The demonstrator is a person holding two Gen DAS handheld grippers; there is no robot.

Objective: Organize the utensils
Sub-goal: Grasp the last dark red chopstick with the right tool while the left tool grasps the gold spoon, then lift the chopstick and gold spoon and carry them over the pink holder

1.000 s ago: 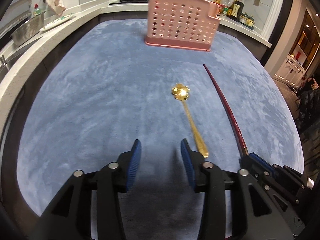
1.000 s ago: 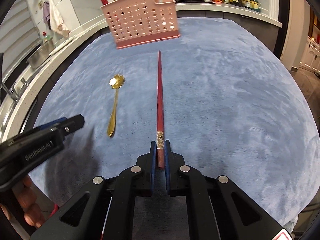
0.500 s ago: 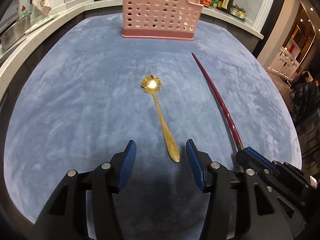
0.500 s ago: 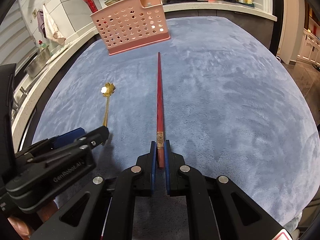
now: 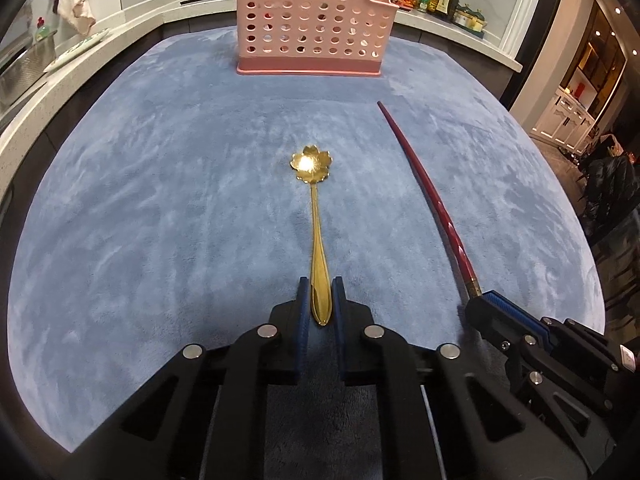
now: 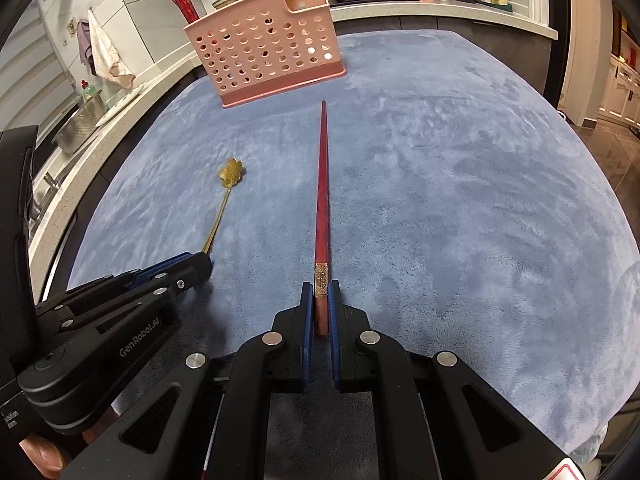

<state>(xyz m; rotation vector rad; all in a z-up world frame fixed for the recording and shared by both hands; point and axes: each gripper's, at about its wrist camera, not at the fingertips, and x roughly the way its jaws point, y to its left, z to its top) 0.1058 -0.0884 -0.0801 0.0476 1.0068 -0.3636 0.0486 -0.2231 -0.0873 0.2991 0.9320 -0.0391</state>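
Left fingers (image 5: 320, 300): just closing, now pinched on the spoon (image 5: 318, 232) at its handle tail. Right fingers (image 6: 320, 304): clamped on the chopstick (image 6: 322, 208) near its gold band, side by side with the left fingers (image 6: 192, 266).

Both utensils flat on the blue mat (image 5: 160, 200), tips aimed at the pink basket (image 5: 312, 20), which stands well beyond them at the far edge of the mat.

Risks, as a guess: grip so far back on the spoon, so a droop or swing of the flower bowl on lifting, perhaps a slip from the pads. Same with the chopstick: long, thin, held at one end, likely to pivot. Grippers close together, so a bump on lifting possible. Narrow basket top, tall wall: a tip catching the rim or a hole likely enough.

Pose: both grippers low over the mat, pitched steeply down and forward, roughly parallel, a hand just visible under the left one.
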